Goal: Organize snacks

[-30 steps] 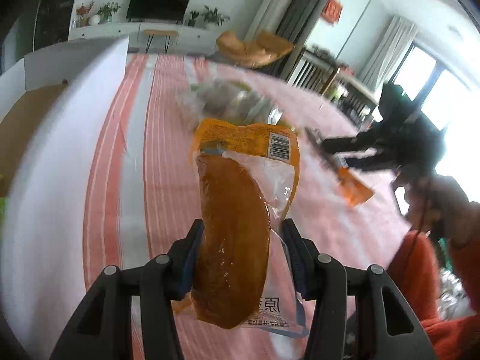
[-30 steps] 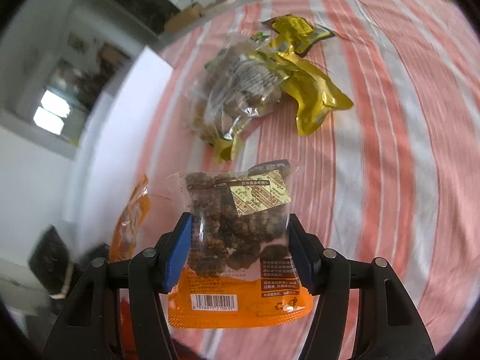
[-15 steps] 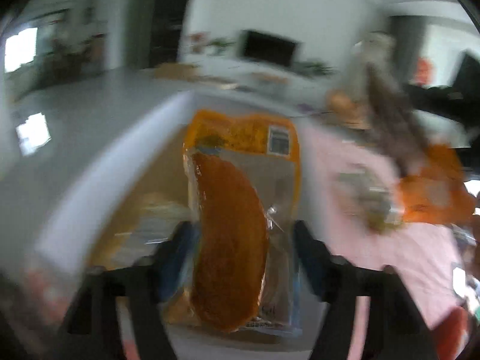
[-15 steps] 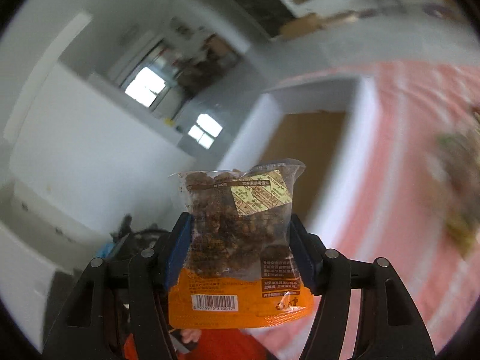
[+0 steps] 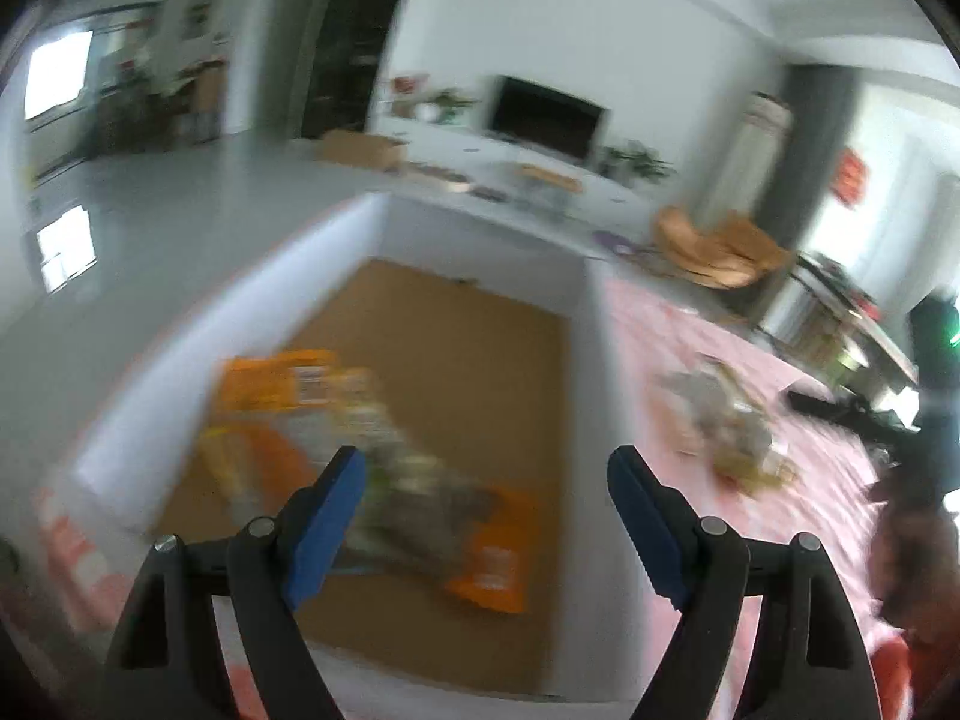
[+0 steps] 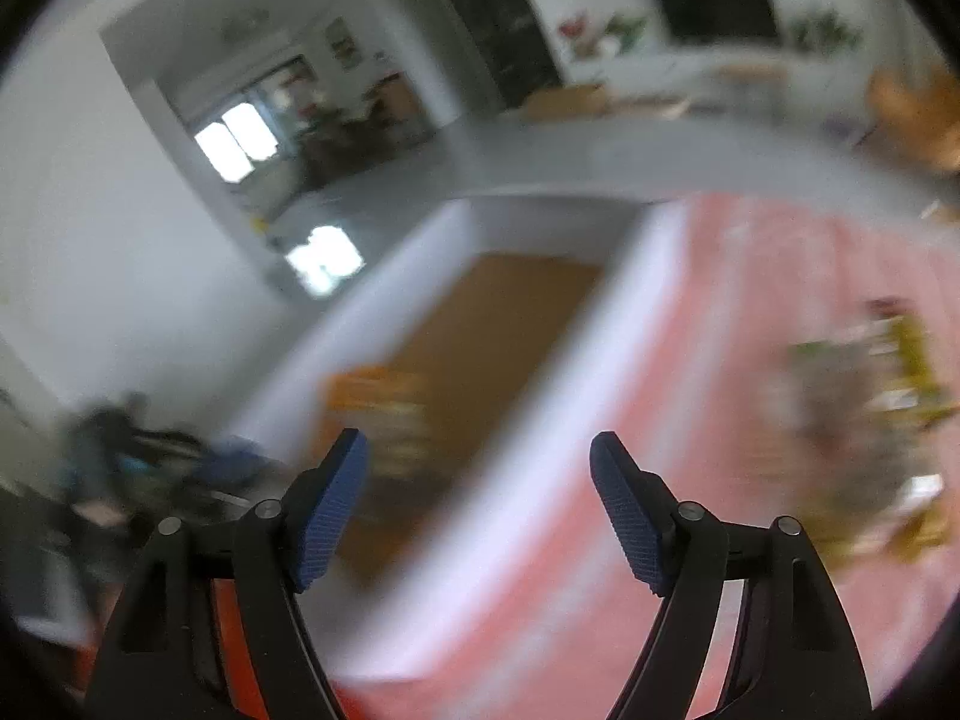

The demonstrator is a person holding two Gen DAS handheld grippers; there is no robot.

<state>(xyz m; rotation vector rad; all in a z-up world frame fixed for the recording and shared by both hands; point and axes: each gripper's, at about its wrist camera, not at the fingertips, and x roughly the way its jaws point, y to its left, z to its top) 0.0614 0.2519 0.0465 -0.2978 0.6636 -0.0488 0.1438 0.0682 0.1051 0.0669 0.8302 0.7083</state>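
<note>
So both tools just let go. In the left wrist view, left of centre in the frame, the white box (image 5: 480, 240) with its brown bottom now has snack packs (image 5: 360, 468) lying in it: an orange one at the left and another just beside it toward the lower middle, all blurry. A second ago the left tool (image 5: 486, 480) was pinching the sausage-looking pack; its jaws have just been opening and now stand spread with nothing between them.

Same story for the right tool (image 6: 480, 468): it held the dark nutty pack, jaws have just been opening, now spread and empty, with the box in the middle of its frame.

Over at the right, a pile of leftover snacks (image 5: 720, 420) sits on the striped surface (image 5: 690, 540). So two more packs are boxed, and I'd guess that pile is next.
</note>
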